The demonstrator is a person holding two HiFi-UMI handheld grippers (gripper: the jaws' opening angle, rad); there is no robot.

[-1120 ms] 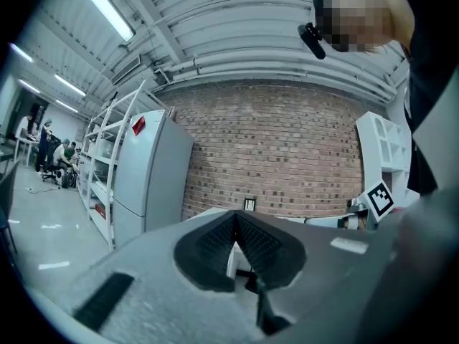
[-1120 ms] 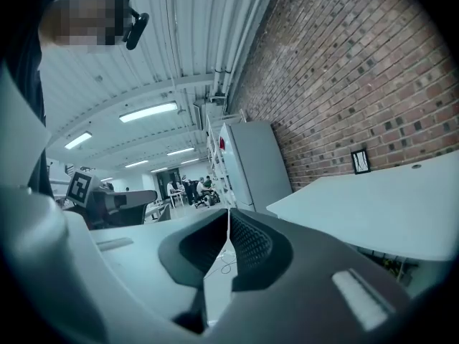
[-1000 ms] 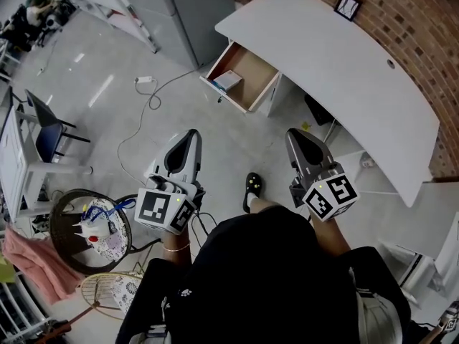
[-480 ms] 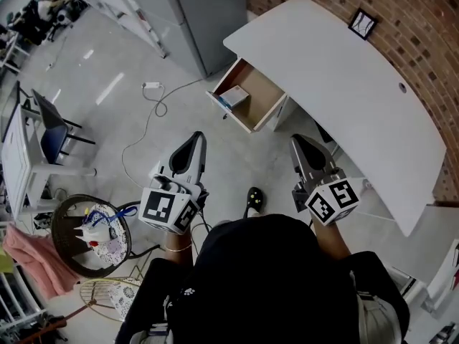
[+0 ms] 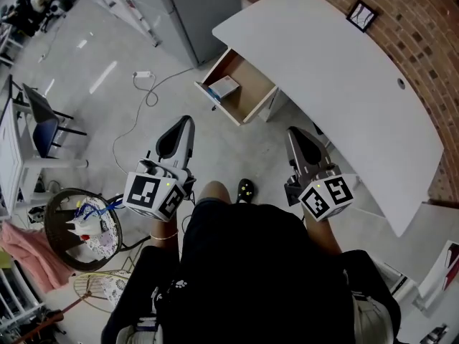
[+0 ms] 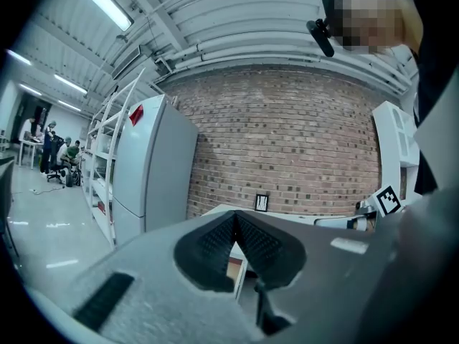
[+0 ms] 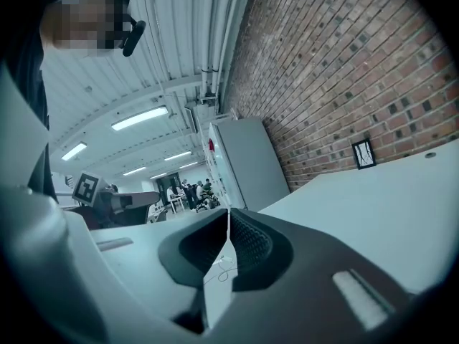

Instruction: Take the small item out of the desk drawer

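Closer to the open drawer [image 5: 252, 93] now, my left tool [image 5: 186, 121] and right tool [image 5: 293, 132] stay pinched together; item [image 5: 223, 87] still inside.

**Clothing:** black top [image 5: 244, 278] with a small white print near its left shoulder; light-coloured legwear [image 5: 373, 319]; black shoe [image 5: 245, 190] with yellow spots. A thin bracelet [image 5: 166, 237] is worn on the left wrist.

**Hand-held units:** the left tool [image 5: 185, 122] and right tool [image 5: 292, 132] have grey moulded housings that taper to dark ribbed pads [image 6: 215, 241]. Each carries a white cube printed with black square markers: left cube [image 5: 152, 196], right cube [image 5: 327, 197].
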